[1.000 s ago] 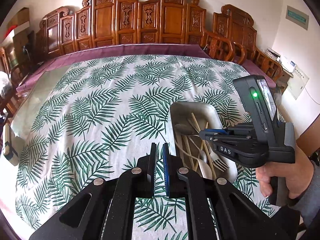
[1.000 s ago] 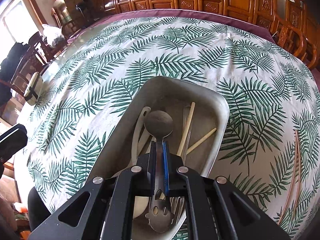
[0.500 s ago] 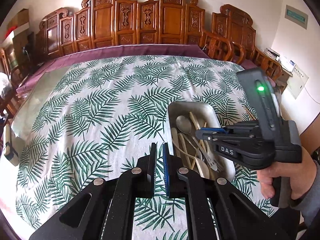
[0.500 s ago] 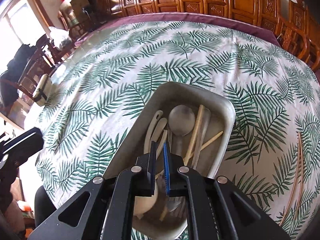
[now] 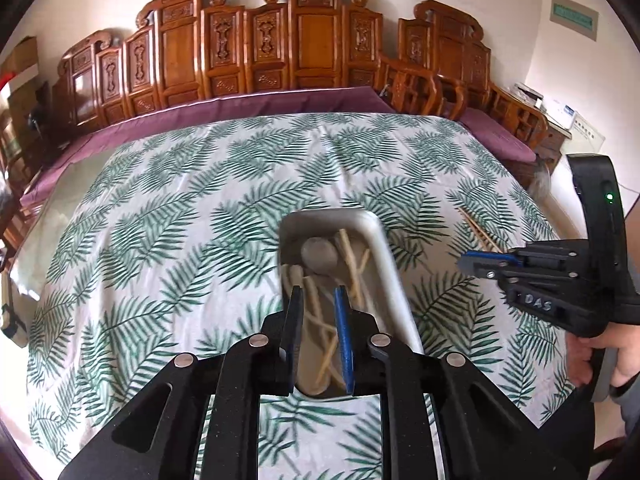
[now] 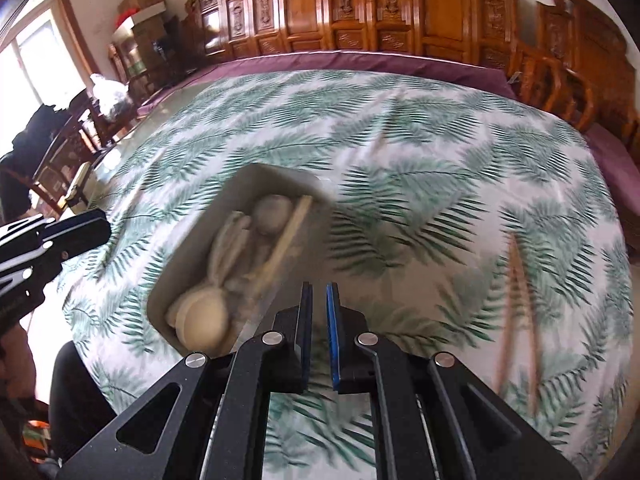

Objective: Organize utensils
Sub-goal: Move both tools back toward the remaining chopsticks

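Where legible, "DAS" on right gripper [image 5: 468,258].

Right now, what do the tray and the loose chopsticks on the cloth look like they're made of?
Tray: seemingly metal, matte grey with a soft sheen on its rounded rim. Chopsticks: probably wood or bamboo, pale tan and unglossy; motion blur leaves the finish uncertain.

A matt grey tray [image 5: 376,236] of dull metal or plastic holds a brushed metal spoon [image 5: 319,255], pale wooden chopsticks [image 5: 352,264] and smooth cream spoons [image 6: 204,318], on a leaf-printed cloth tablecloth [image 5: 160,220], before glossy carved wooden chairs [image 5: 312,44], with matt black plastic grippers [image 5: 316,308].
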{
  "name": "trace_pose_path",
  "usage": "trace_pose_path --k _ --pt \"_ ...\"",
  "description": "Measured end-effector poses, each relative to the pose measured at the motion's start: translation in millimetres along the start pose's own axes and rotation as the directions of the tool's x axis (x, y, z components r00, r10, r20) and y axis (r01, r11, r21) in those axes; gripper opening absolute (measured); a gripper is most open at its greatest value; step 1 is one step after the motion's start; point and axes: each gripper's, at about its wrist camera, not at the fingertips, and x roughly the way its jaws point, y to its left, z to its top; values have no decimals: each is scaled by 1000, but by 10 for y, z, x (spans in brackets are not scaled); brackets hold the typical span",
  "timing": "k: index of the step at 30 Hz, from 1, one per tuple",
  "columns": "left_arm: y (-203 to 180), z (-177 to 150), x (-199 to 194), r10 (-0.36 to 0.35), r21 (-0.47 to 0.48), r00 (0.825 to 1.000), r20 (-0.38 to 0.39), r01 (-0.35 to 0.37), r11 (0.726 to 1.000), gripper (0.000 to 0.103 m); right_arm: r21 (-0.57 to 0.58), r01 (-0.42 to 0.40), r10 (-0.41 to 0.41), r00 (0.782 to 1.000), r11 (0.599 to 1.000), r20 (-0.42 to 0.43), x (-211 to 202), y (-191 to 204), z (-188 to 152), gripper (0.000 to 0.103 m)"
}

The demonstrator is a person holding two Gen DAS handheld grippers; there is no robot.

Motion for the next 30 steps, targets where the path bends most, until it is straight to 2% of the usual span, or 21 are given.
trace_pose_path --k 2,6,7,11,14,15,22,30 --pt "-115 29 42 -6 12 1000 -2 6 1000 17 15 16 -16 1000 1000 7 -67 -169 -63 9" --pt "-361 81 139 -18 28 1000 -7 18 999 40 49 58 -59 998 997 12 -194 -608 -212 9" --pt "-419 86 161 -17 33 1000 -9 17 999 50 57 68 -68 998 996 10 -212 -704 -245 9" --pt "-665 112 281 -32 47 999 -21 33 998 64 77 106 -106 994 991 -2 -250 -1068 -357 10" --pt "-814 121 379 -39 59 998 -40 42 997 69 78 127 -127 992 989 -11 -242 -1283 -417 22" --pt "-864 122 403 -39 65 998 -43 42 997 72 79 135 -134 991 988 -17 -226 -1367 -434 24" --pt "-1123 91 618 -49 81 995 -87 56 995 73 55 151 -147 986 987 -78 13 -1700 -455 24" --pt "-1306 38 809 -37 105 991 -130 51 993 74 11 128 -125 982 992 -142 388 -1779 -398 24"
